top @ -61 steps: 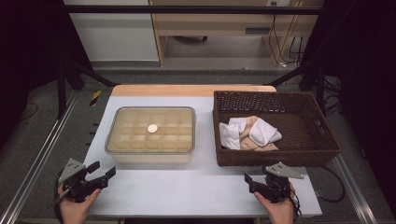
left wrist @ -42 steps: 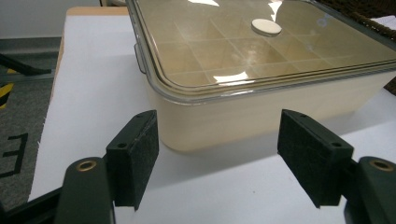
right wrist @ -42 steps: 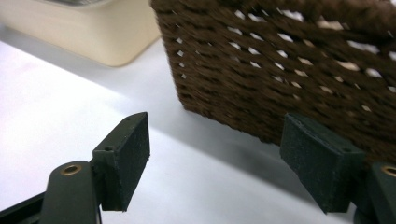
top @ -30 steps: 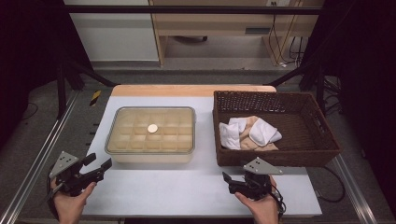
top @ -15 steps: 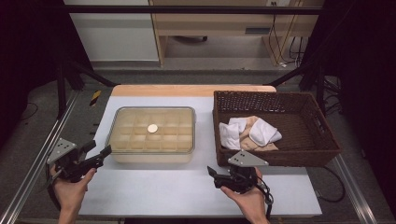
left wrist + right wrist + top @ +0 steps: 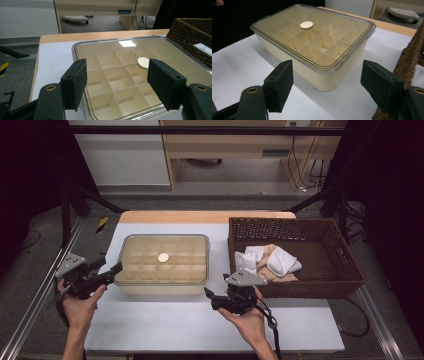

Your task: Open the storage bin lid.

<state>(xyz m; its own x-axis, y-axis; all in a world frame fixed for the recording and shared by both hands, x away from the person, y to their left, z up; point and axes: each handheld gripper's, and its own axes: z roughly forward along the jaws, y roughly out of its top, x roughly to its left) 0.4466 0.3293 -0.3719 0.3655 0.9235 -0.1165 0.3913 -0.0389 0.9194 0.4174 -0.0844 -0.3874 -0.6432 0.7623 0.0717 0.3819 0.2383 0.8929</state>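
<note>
At the left edge of the white tabletop point(image 6: 150, 330), the left tongs point(image 6: 111, 272) hang with their jaws spread wide and nothing between them, aimed at the near-left corner of the cream plastic compartment box with a clear lid point(image 6: 162, 265). That corner sits just ahead of the black pads point(image 6: 76, 86) in the left gripper view — a fair sign the lid edge is what they are meant to take. The box stands left of centre, its lid seated flat, with a small round cream knob point(image 6: 163, 257) in the middle of it.

Nearer and to the right, the right tongs point(image 6: 210, 296) point leftward at the box's near-right corner, equally wide open and empty. One tool at each end suggests a two-handed lift of the lid, kept level.

Far right stands the dark brown woven wicker basket point(image 6: 320, 285), holding rolled white and beige cloths point(image 6: 267, 262) — probably waiting to go into the compartments.
</note>
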